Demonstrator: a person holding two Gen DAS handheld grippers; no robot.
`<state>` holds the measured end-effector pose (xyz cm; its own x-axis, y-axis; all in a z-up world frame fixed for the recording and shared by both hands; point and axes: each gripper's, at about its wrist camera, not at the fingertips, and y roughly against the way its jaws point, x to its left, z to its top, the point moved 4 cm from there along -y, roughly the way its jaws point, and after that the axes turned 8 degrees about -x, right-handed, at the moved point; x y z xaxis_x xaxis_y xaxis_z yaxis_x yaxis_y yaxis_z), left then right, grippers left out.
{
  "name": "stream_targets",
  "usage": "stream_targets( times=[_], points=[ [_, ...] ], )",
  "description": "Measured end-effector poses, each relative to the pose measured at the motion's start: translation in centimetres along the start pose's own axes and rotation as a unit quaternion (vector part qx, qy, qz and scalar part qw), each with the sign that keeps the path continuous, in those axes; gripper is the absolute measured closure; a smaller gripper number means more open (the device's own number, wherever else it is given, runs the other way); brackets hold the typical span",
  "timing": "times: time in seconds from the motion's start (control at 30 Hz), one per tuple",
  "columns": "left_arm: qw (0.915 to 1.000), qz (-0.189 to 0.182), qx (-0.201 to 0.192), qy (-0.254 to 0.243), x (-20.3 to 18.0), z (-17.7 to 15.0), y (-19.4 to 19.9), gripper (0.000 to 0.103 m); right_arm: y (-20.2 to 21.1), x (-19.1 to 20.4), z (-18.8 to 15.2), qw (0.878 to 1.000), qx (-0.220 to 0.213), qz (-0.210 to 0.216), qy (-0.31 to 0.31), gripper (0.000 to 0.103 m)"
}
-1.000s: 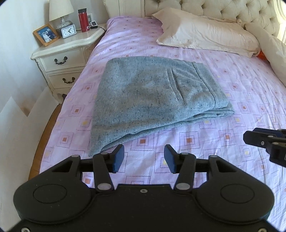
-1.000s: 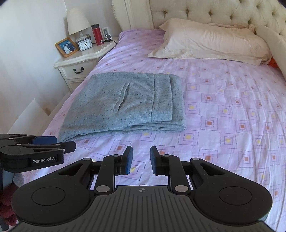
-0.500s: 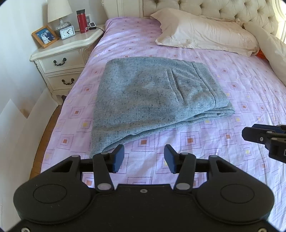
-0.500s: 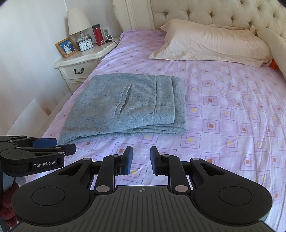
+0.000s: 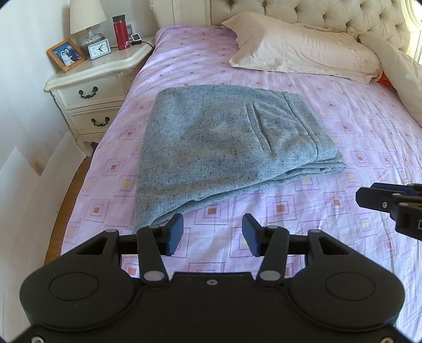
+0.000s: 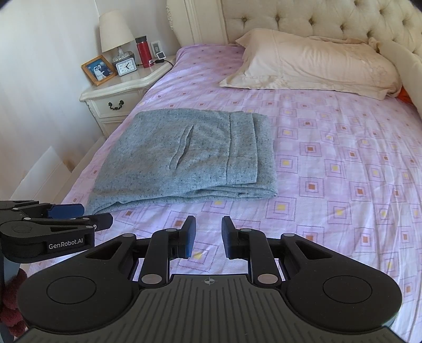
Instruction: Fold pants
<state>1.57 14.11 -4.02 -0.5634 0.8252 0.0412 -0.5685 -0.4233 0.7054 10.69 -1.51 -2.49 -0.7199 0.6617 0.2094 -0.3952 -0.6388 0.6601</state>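
The grey speckled pants (image 5: pixel 226 147) lie folded into a flat rectangle on the pink patterned bed sheet (image 5: pixel 343 211); they also show in the right wrist view (image 6: pixel 190 158), with a pocket slit on top. My left gripper (image 5: pixel 212 233) is open and empty, above the sheet just short of the pants' near edge. My right gripper (image 6: pixel 208 236) is open and empty, above the sheet to the right of the left one. Each gripper shows at the edge of the other's view: the right (image 5: pixel 390 203), the left (image 6: pixel 52 227).
A cream pillow (image 5: pixel 300 50) lies at the tufted headboard (image 6: pixel 316 23). A white nightstand (image 5: pixel 92 87) stands left of the bed with a lamp (image 5: pixel 88 21), clock, photo frame and red bottle (image 5: pixel 120 33). Wooden floor runs along the bed's left edge.
Both grippers have drifted slightly toward the pants; the view has shifted a little. The pants have not moved and both jaws stay open.
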Motion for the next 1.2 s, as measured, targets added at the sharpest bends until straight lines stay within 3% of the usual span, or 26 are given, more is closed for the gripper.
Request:
stream_targets(
  times=[1.2],
  points=[
    [1.0000, -0.009, 0.003, 0.001, 0.4, 0.2, -0.4, 0.046, -1.1, 0.9, 0.4, 1.000, 0.003, 0.009, 0.002, 0.082]
  ],
)
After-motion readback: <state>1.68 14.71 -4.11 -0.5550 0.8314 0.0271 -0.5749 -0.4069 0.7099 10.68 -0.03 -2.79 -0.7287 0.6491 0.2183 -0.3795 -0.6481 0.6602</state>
